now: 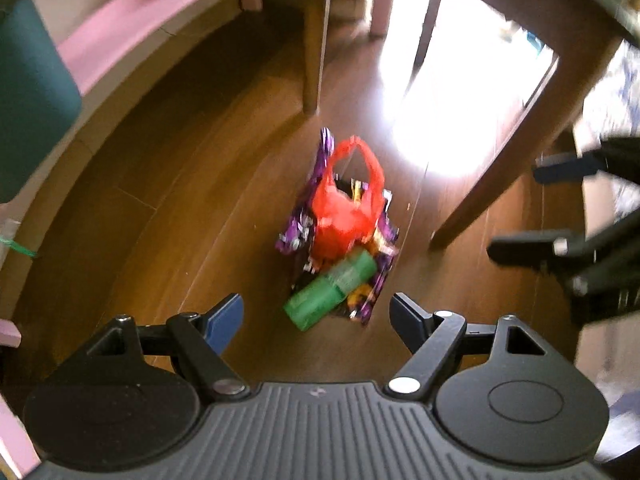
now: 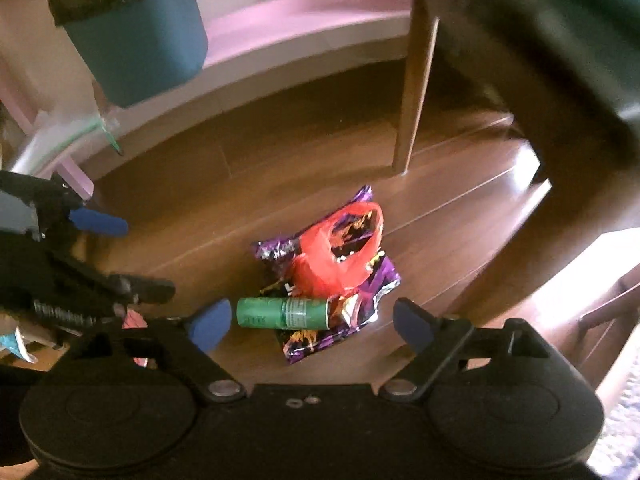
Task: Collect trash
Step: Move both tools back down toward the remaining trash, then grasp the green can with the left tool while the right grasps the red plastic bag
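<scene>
Down on the wooden floor [image 2: 192, 184], green bottle [image 2: 284, 313] lying on its side, resting against a purple foil wrapper [image 2: 360, 300] with a red plastic bag [image 2: 332, 264] on top. Best taken first, probably: bottle at twelve o'clock of the right tongs [image 2: 312, 322], pads apart, nothing between. Worth squaring the pads across the bottle's round body, not its ends, clear of the wrapper. Left tongs [image 1: 318, 318] likewise apart and empty, pile at twelve o'clock. Teal bin [image 2: 136, 40] at eleven o'clock, well apart, beside the chair leg [image 2: 412, 96].
</scene>
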Motion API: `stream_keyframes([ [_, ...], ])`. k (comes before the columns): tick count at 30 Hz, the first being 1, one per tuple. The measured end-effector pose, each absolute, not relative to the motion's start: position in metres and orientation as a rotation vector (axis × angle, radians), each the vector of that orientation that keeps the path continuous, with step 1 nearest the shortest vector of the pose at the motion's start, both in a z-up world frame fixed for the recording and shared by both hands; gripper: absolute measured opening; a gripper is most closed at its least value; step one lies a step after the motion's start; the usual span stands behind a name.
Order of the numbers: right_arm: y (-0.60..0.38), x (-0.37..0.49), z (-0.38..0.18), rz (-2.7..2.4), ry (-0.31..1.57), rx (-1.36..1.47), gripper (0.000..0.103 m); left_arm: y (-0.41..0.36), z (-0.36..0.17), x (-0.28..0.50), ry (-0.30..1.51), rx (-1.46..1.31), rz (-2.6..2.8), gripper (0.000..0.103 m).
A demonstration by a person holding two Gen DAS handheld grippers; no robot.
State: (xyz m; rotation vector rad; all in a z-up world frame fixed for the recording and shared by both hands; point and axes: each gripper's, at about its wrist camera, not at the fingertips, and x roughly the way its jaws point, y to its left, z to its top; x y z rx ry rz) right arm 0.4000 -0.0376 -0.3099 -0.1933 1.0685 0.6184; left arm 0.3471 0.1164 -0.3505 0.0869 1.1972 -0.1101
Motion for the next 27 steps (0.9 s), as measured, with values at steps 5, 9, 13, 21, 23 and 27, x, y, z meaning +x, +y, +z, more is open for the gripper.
stream_keyframes([
  [5, -0.013, 0.415, -0.344, 0.642, 1.109, -0.200, 0.088, 0.115, -0.394, 0.346, 1.250, 0.161, -0.167, 0.080],
  [9, 0.008, 0.432, -0.369, 0.678, 1.110, -0.224, 0.088, 0.110, -0.426, 0.346, 1.281, 0.215, -0.202, 0.080],
  [13, 0.026, 0.454, -0.395, 0.692, 1.085, -0.274, 0.088, 0.105, -0.451, 0.354, 1.302, 0.257, -0.238, 0.080],
  [21, 0.046, 0.483, -0.448, 0.758, 1.087, -0.387, 0.075, 0.101, -0.493, 0.384, 1.327, 0.305, -0.304, 0.080],
  [23, 0.050, 0.484, -0.458, 0.789, 1.088, -0.416, 0.075, 0.102, -0.504, 0.390, 1.347, 0.276, -0.313, 0.080],
  [27, 0.055, 0.485, -0.476, 0.822, 1.109, -0.465, 0.073, 0.100, -0.523, 0.397, 1.360, 0.288, -0.330, 0.080],
])
